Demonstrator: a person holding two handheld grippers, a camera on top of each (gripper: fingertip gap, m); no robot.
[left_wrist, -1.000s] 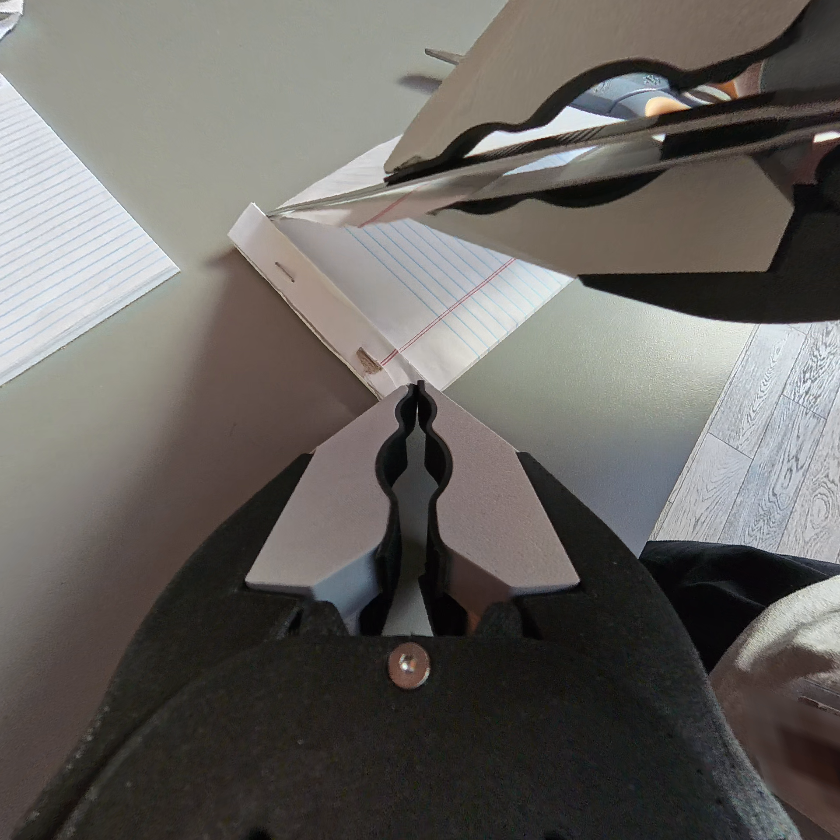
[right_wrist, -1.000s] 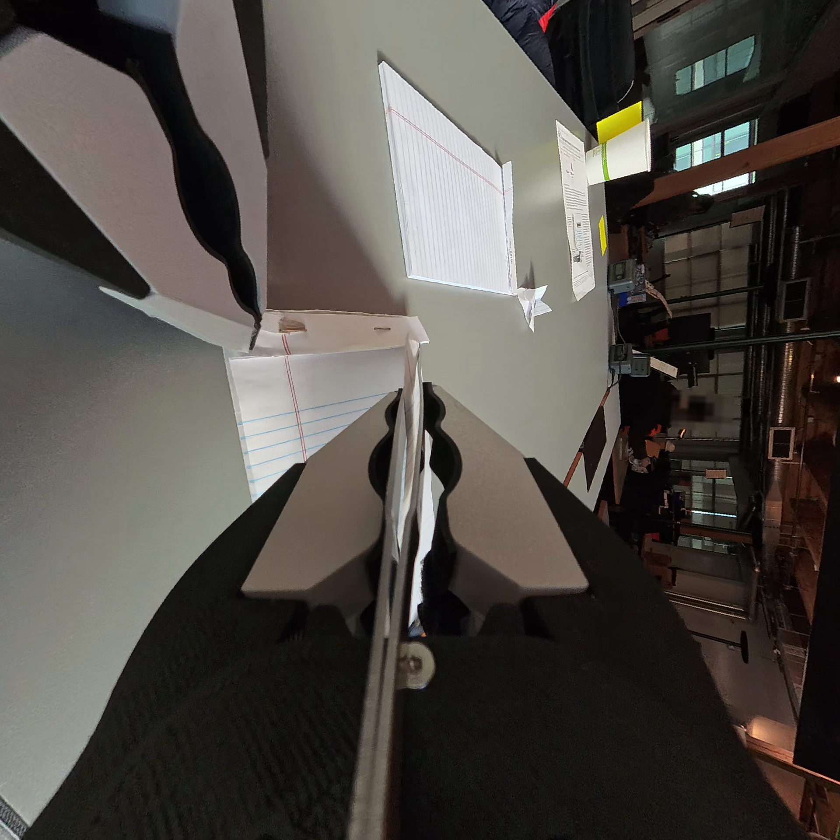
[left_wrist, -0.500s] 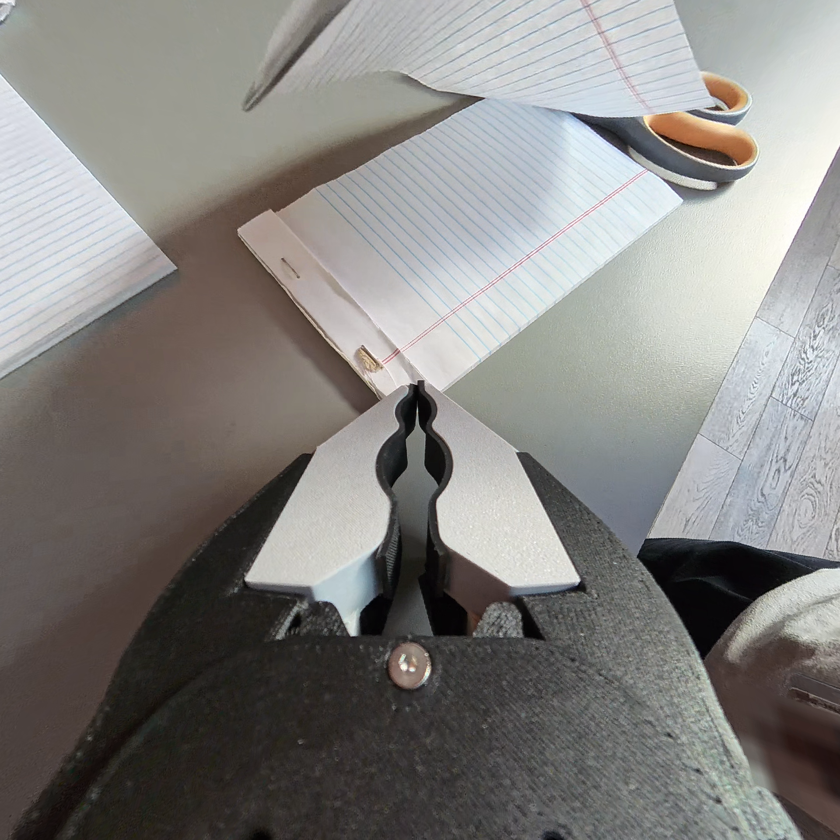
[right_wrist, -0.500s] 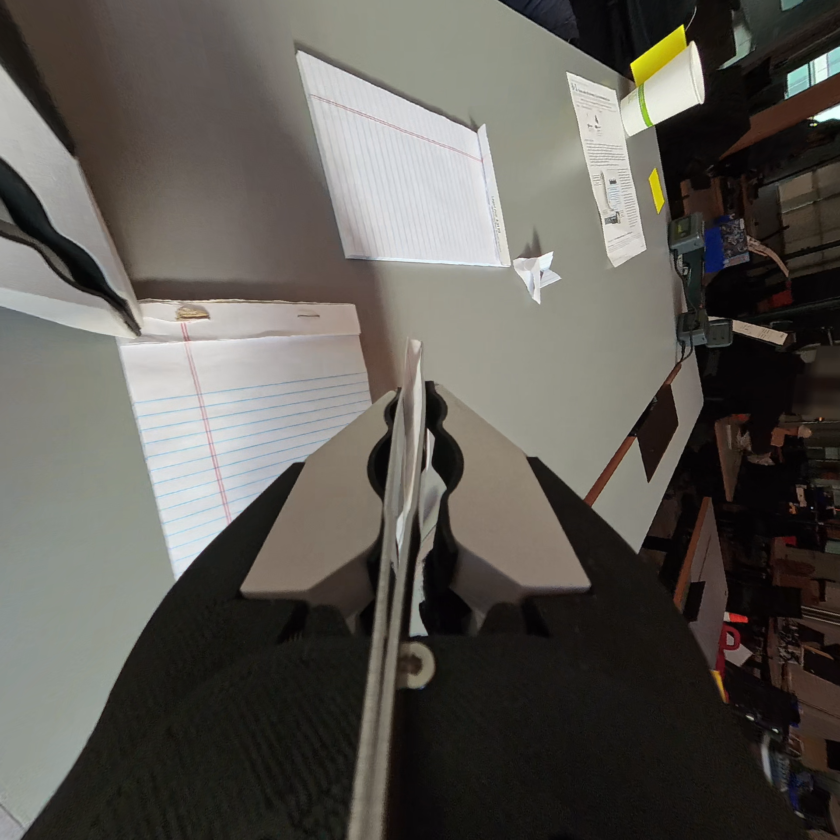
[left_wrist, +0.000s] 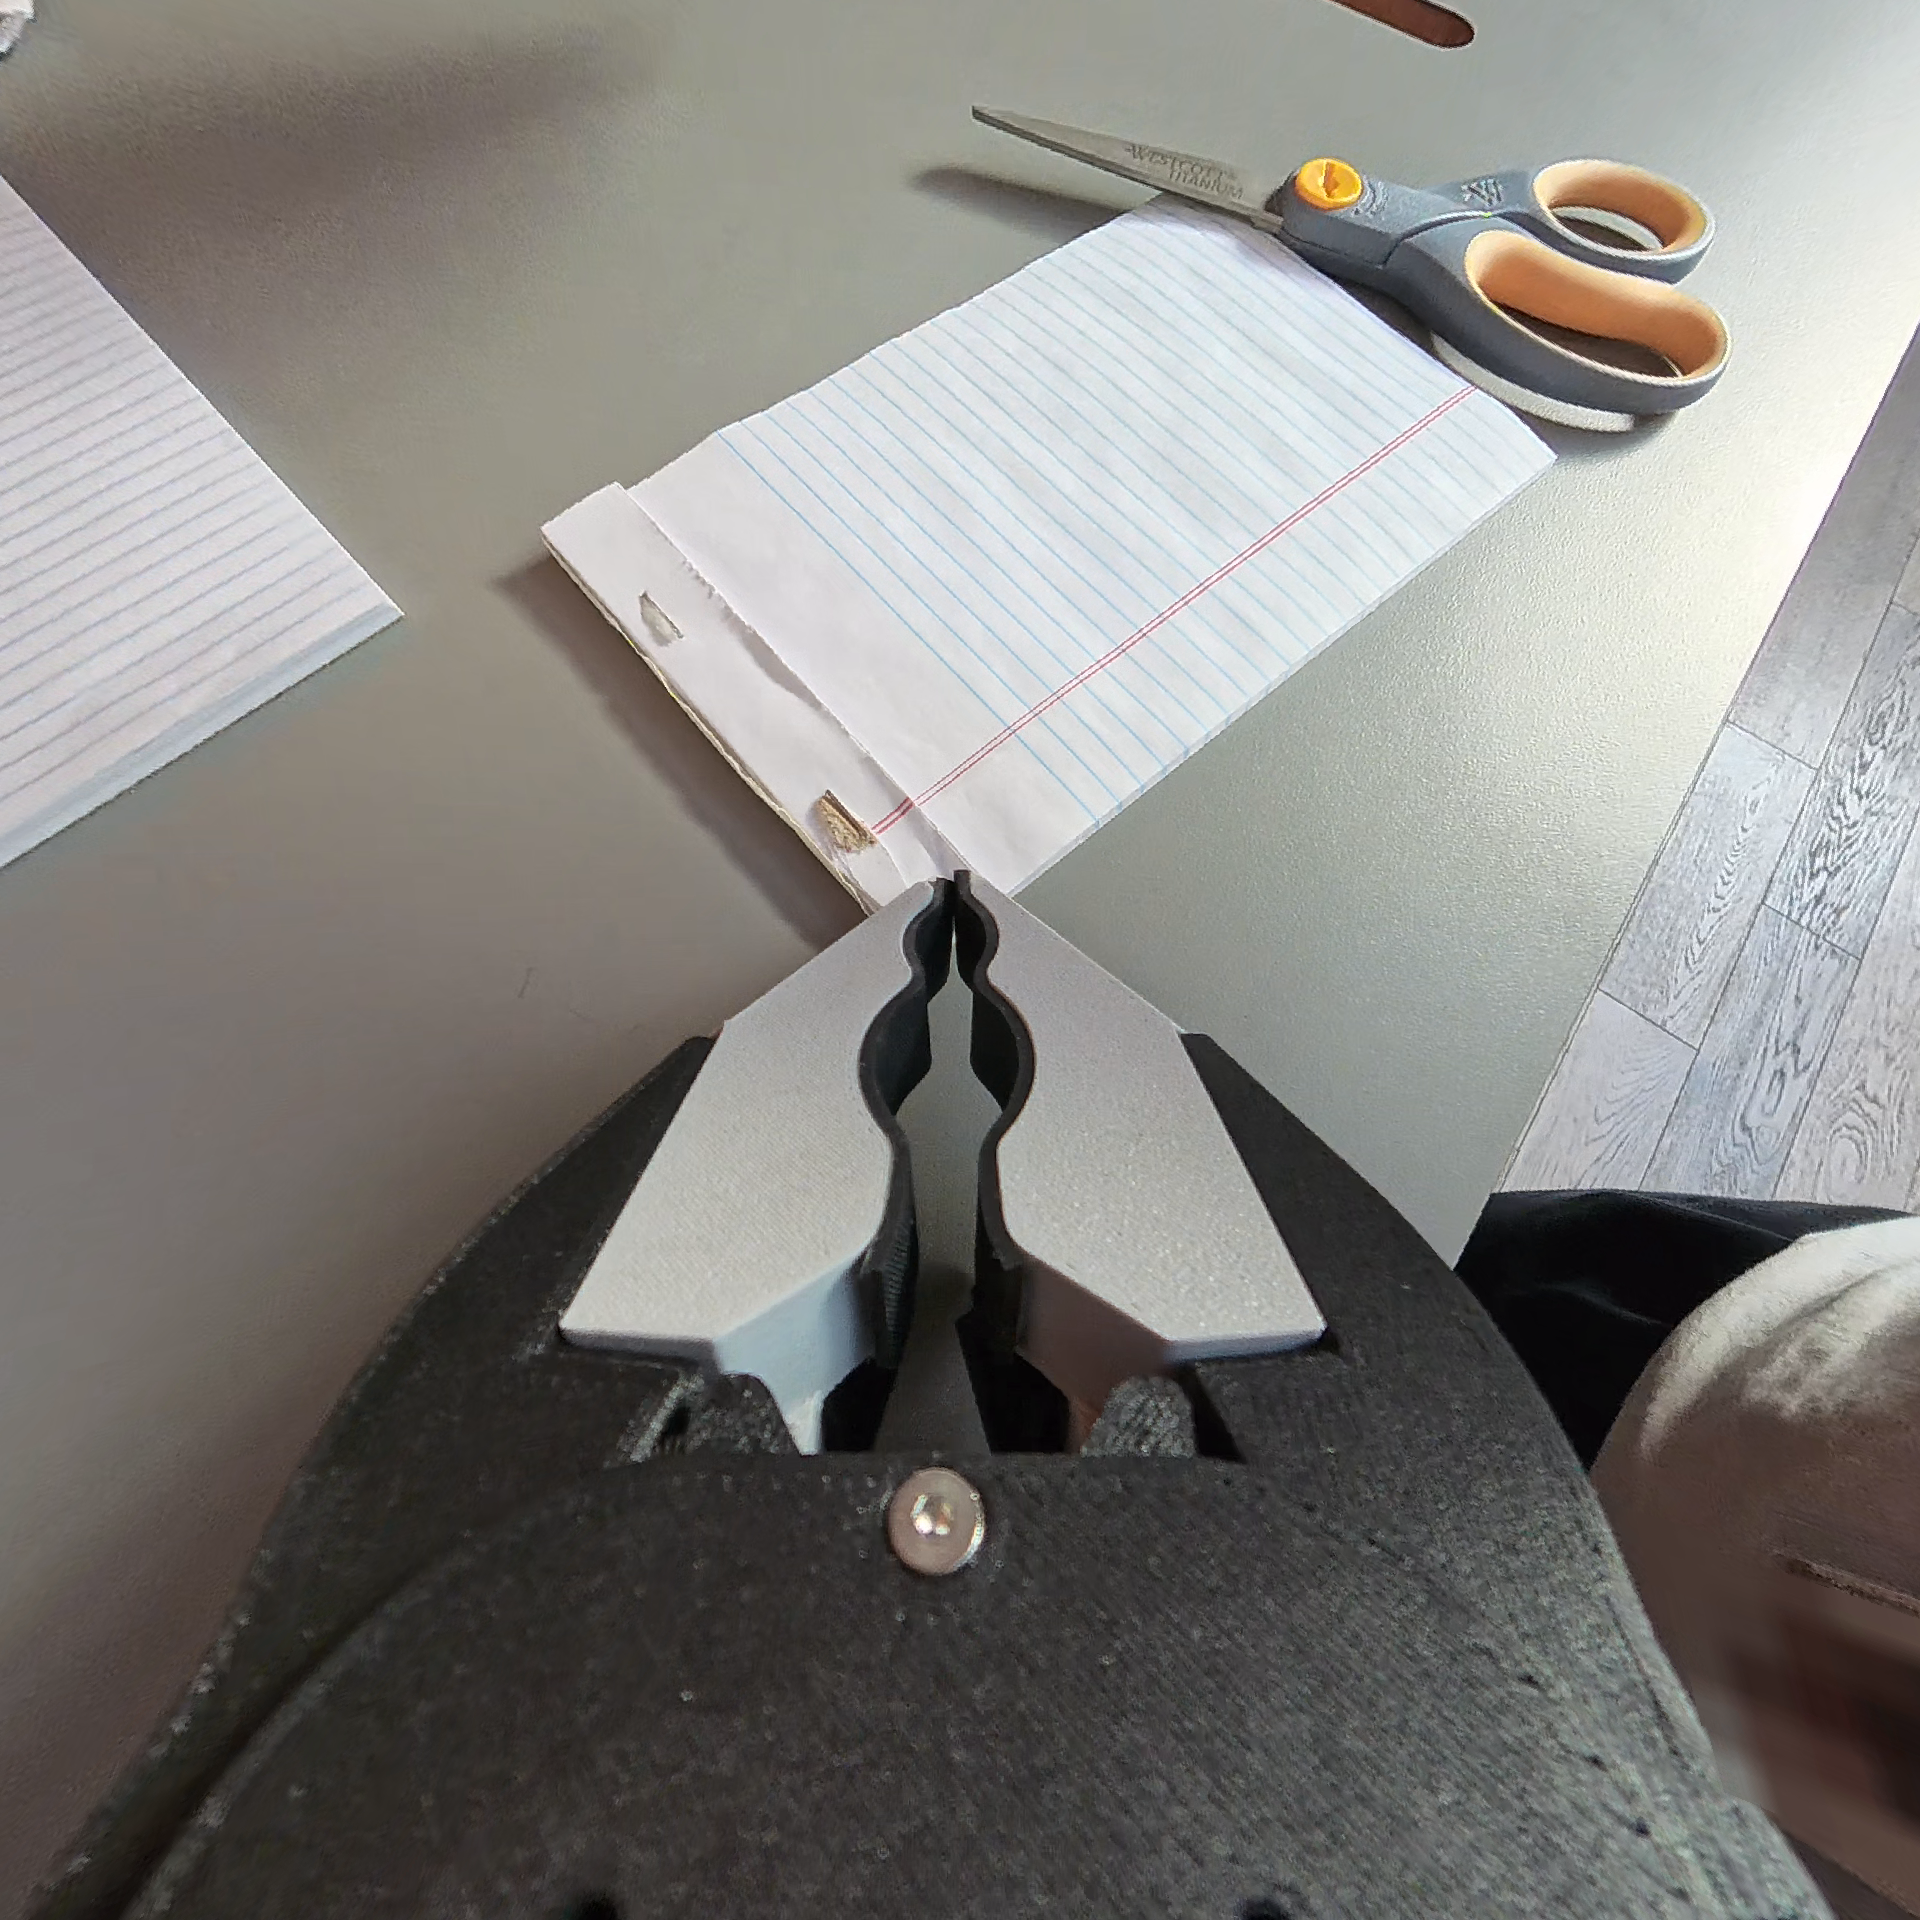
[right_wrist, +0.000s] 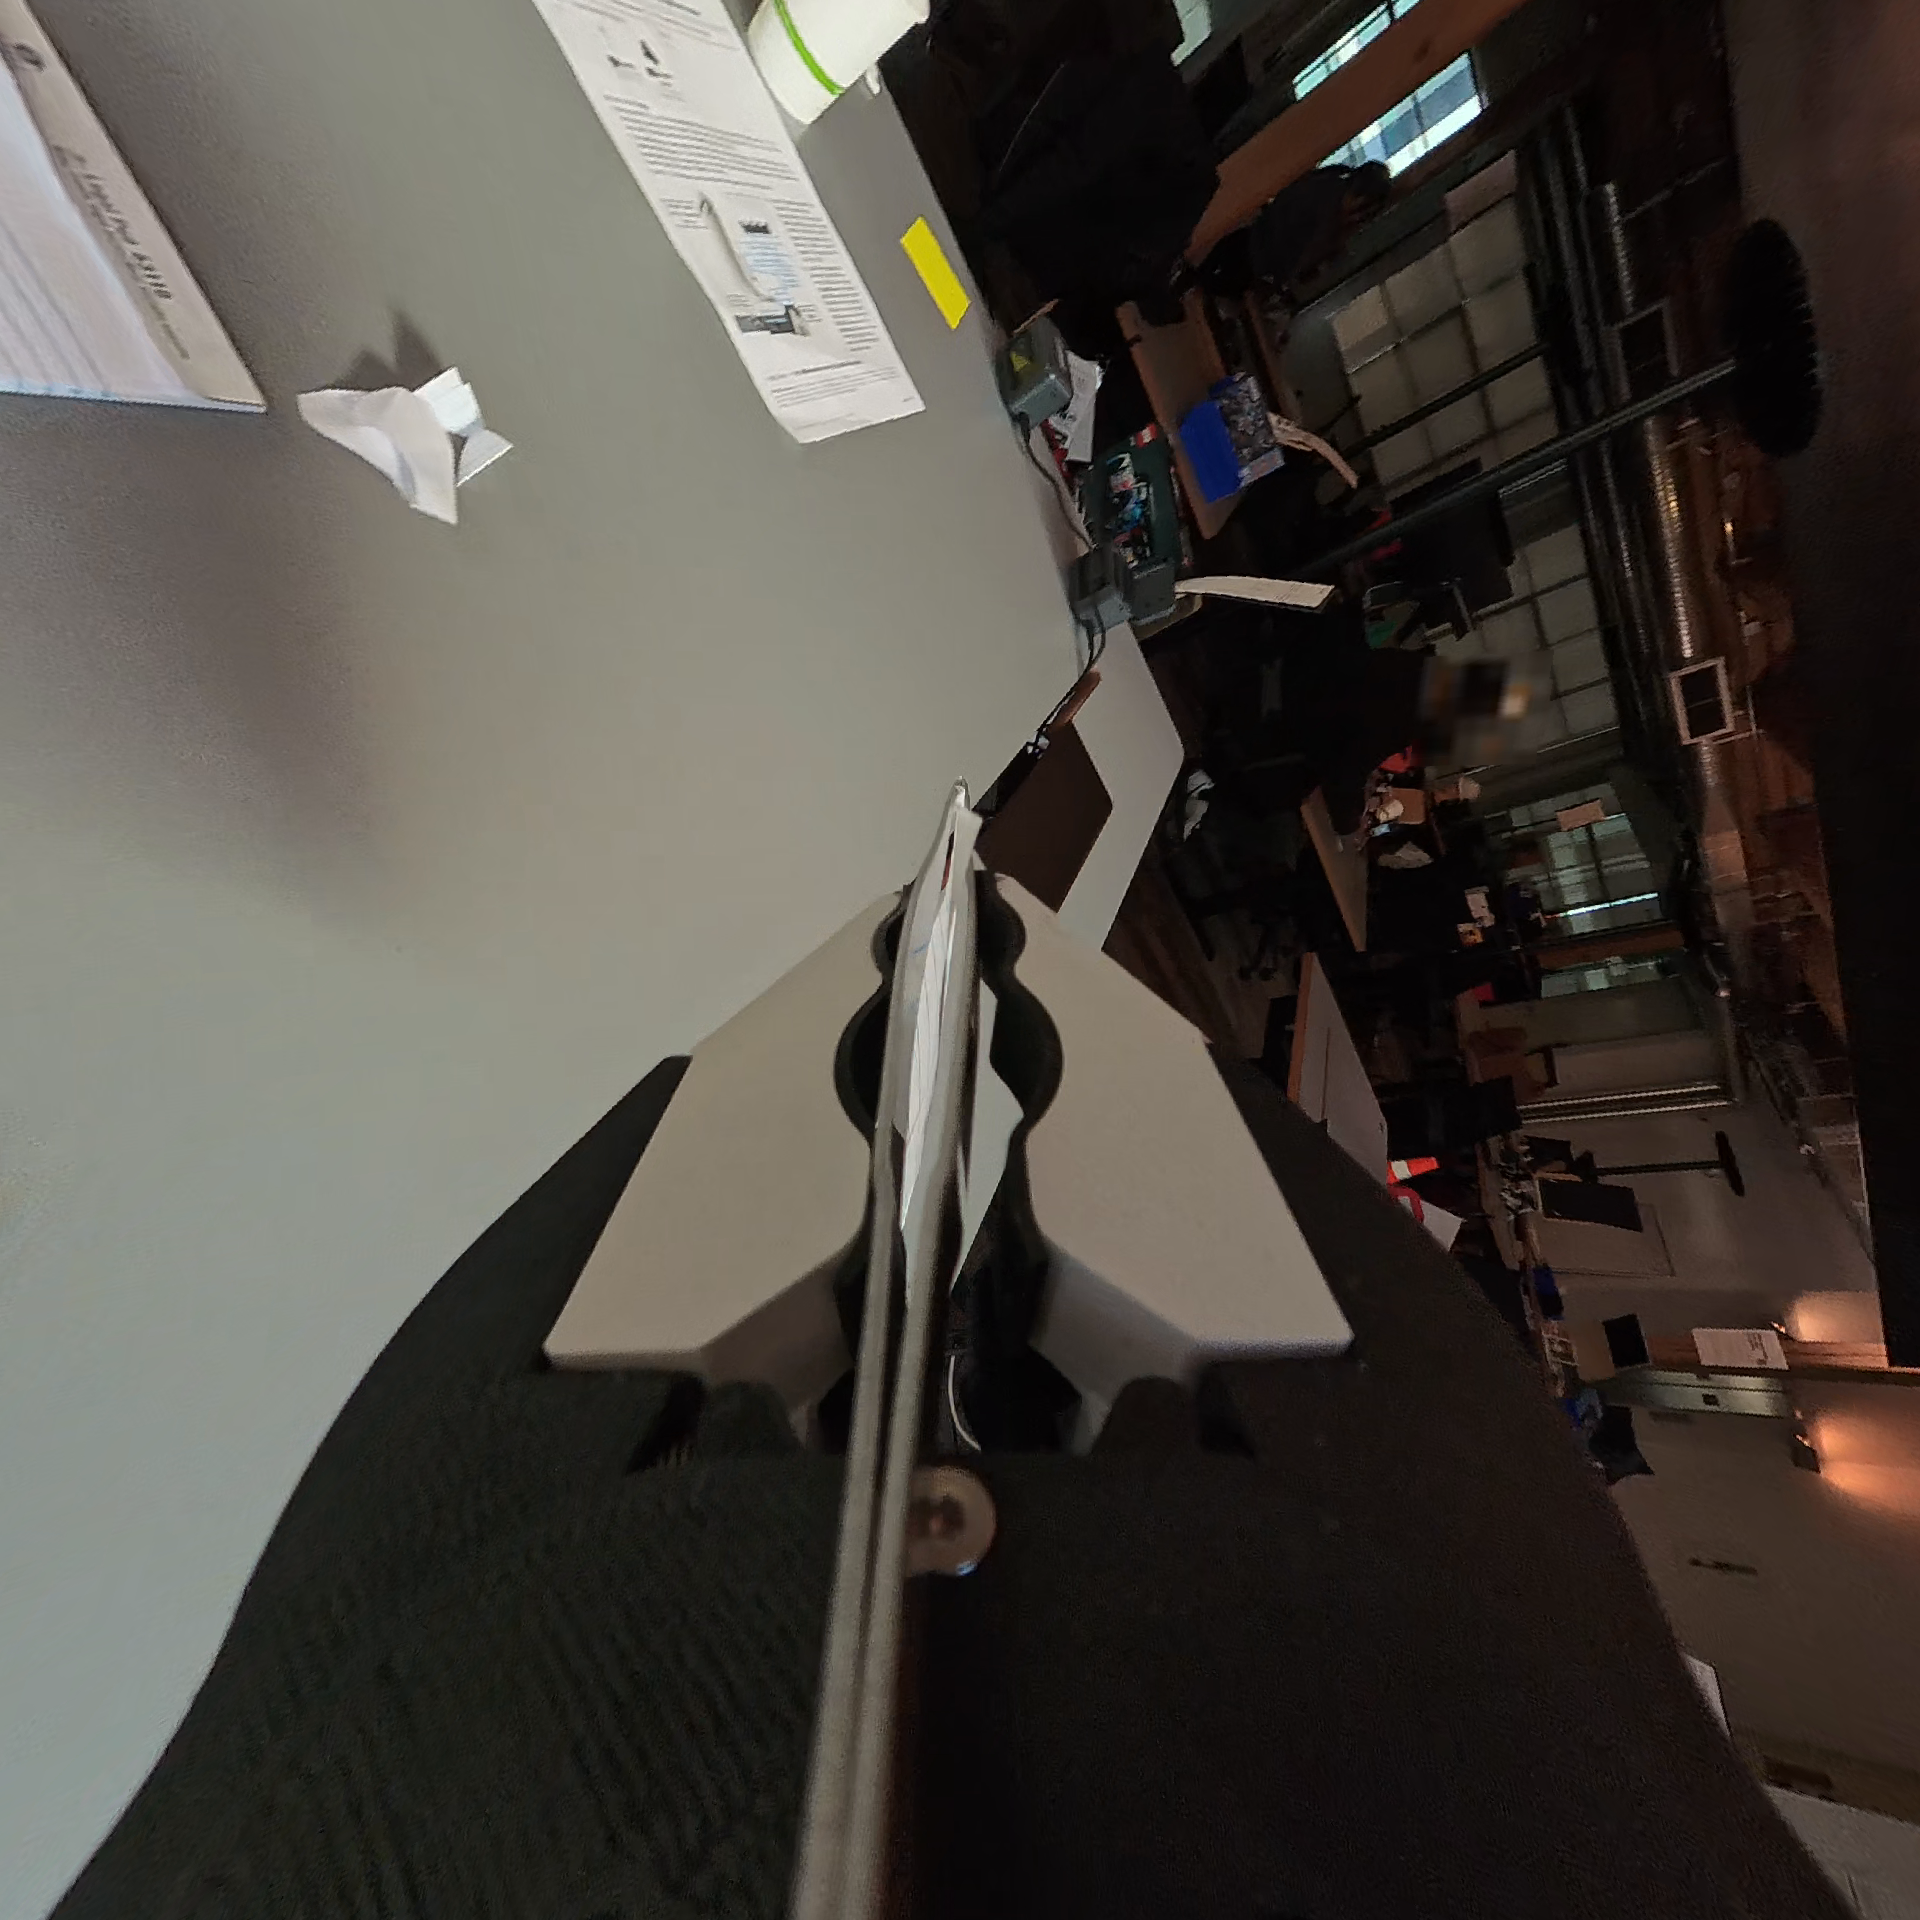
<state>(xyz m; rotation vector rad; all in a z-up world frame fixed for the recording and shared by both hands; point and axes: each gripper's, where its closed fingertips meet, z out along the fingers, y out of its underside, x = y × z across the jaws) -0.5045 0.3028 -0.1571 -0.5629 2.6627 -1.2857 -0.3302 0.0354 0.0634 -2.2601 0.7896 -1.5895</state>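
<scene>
My left gripper (left_wrist: 954, 894) is shut, with its tips at the near corner of a white lined notepad (left_wrist: 1091, 540) that lies flat on the grey table (left_wrist: 364, 1039). I cannot tell whether the tips pinch the pad or only touch it. The pad's stapled top strip has a torn edge. My right gripper (right_wrist: 951, 894) is shut on a loose lined sheet (right_wrist: 930, 1039), seen edge-on between its jaws and held above the table. Grey and orange scissors (left_wrist: 1455, 249) lie closed at the pad's far end.
A second lined pad (left_wrist: 125, 540) lies to the left and also shows in the right wrist view (right_wrist: 83, 270). A crumpled paper scrap (right_wrist: 405, 436), a printed sheet (right_wrist: 748, 208), a yellow note (right_wrist: 935, 272) and a paper cup (right_wrist: 821, 42) lie farther along. The table edge meets wood floor (left_wrist: 1766, 883) at right. The gap from one gripper's tips to the other's is roughly 40 cm.
The right gripper has carried the sheet up and away from the pad, out of the left wrist view, and now faces the far table. The left gripper has not moved.
</scene>
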